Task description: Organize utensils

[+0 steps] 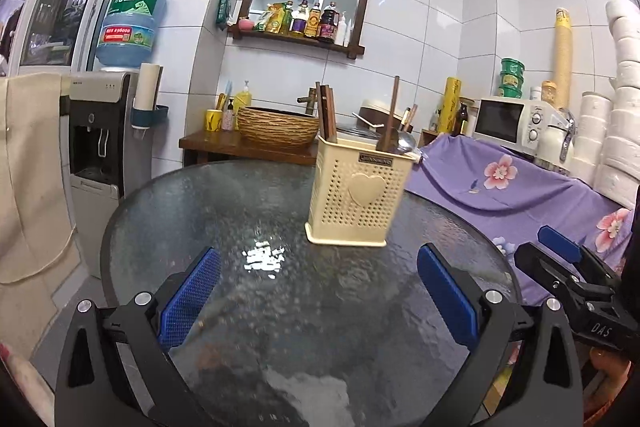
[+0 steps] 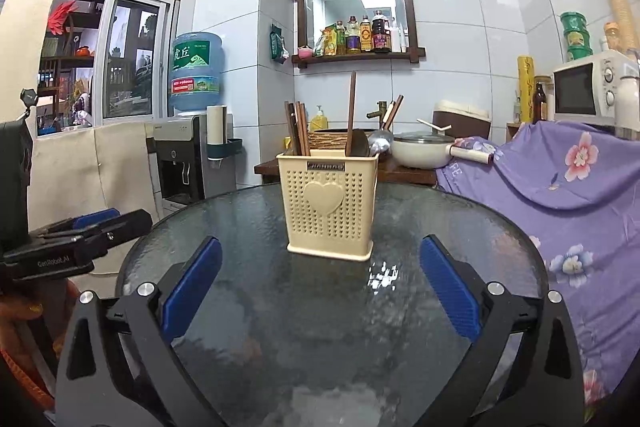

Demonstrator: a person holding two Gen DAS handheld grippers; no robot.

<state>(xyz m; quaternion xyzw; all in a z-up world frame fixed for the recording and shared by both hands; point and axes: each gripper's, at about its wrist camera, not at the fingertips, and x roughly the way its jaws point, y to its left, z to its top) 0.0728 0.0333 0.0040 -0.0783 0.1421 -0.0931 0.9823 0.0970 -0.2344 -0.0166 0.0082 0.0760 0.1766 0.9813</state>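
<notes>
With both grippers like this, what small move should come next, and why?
Probably draw both back and finish: the left gripper and right gripper are open and empty, the chopsticks and spoon already stand in the holder, and no utensil shows on the glass table.

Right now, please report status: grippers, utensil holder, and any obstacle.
Left gripper open, empty. Right gripper open, empty. Utensil holder upright on glass table, chopsticks and ladle inside. Nothing between grippers and holder.

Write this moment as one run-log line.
left gripper: open, empty | right gripper: open, empty | utensil holder: upright on glass table, chopsticks inside
</notes>
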